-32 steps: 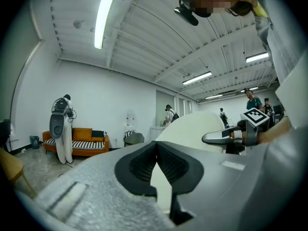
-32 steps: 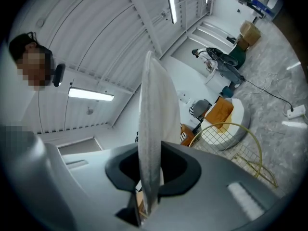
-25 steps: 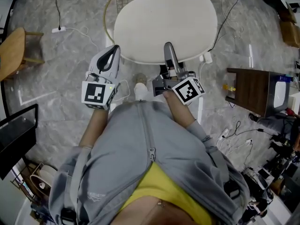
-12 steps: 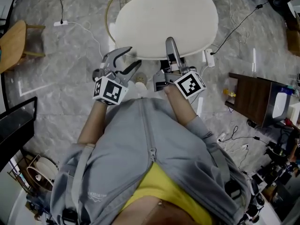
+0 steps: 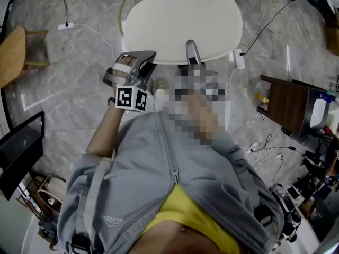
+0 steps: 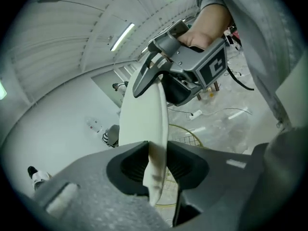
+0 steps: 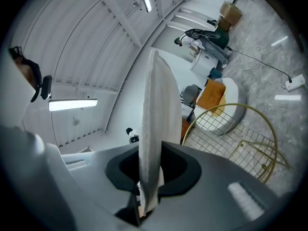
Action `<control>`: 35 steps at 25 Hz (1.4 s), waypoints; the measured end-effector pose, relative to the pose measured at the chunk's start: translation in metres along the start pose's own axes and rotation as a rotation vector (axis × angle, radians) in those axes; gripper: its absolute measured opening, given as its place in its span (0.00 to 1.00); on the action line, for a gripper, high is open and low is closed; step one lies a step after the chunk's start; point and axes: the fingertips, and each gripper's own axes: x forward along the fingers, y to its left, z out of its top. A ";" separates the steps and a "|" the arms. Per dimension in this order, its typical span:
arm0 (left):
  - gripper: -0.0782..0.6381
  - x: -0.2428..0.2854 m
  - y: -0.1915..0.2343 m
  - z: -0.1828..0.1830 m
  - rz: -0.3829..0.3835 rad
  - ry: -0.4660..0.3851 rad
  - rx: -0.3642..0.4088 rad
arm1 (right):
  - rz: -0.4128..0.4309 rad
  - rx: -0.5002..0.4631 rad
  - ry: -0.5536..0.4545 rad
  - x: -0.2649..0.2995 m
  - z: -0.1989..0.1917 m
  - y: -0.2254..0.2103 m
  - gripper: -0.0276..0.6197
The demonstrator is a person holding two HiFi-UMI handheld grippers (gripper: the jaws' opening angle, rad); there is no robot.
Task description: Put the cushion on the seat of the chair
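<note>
Between the jaws of my left gripper (image 6: 158,153) ran the near edge of the white cushion (image 5: 183,25). Those jaws were closing, about half apart, and a dark gap showed on one side of the edge, so the pads were not yet pressing it. My right gripper (image 7: 150,174) had its jaws drawn narrow and clamped on the same edge, the fabric pinched where it passed between them.

From the left jaws I saw the right gripper just beyond their tips, farther along the cushion's rim, with a hand (image 6: 207,25) wrapped on its grip. The cushion stretched away from both pairs of jaws, edge-on in the gripper views and a broad oval from the head view.

Past and below the right jaws' tips stood the gold wire chair (image 7: 207,124). I could not tell whether the cushion touched its seat. Farther out lay the marble floor (image 5: 69,99), and well off to the right of the right jaws stood a dark wooden table (image 5: 283,102).
</note>
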 end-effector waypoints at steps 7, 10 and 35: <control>0.17 0.024 0.000 -0.043 0.040 0.030 0.093 | -0.083 -0.027 0.028 0.024 -0.033 -0.054 0.14; 0.17 0.034 -0.002 -0.058 0.045 0.035 0.134 | -0.094 -0.075 0.057 0.033 -0.044 -0.069 0.16; 0.16 0.128 -0.058 -0.142 -0.044 0.151 0.135 | -0.279 0.039 0.241 0.045 -0.119 -0.223 0.28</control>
